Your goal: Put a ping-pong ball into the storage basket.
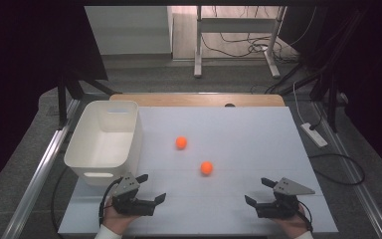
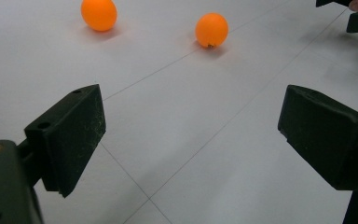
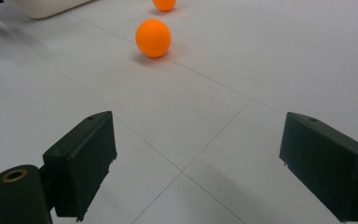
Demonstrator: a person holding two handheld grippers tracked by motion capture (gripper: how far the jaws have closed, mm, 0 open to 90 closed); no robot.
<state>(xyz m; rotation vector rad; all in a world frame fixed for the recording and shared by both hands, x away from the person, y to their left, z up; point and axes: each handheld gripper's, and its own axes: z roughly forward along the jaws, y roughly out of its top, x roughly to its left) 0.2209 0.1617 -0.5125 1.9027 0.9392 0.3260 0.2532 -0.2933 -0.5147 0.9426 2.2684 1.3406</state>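
Two orange balls on the white table, near ball (image 1: 206,168) at centre, far ball (image 1: 181,143) at its 11 o'clock | left gripper (image 1: 149,188) and right gripper (image 1: 259,191) spread wide, empty | step: approach; next, probably straddle a ball, bin (image 1: 82,155) at 9 o'clock | balls round, no long axis or heading.

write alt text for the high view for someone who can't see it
Two orange balls, the nearer ball and the farther ball, lie apart on a white table. An empty white bin stands at the left. The left gripper and right gripper rest open at the near edge.
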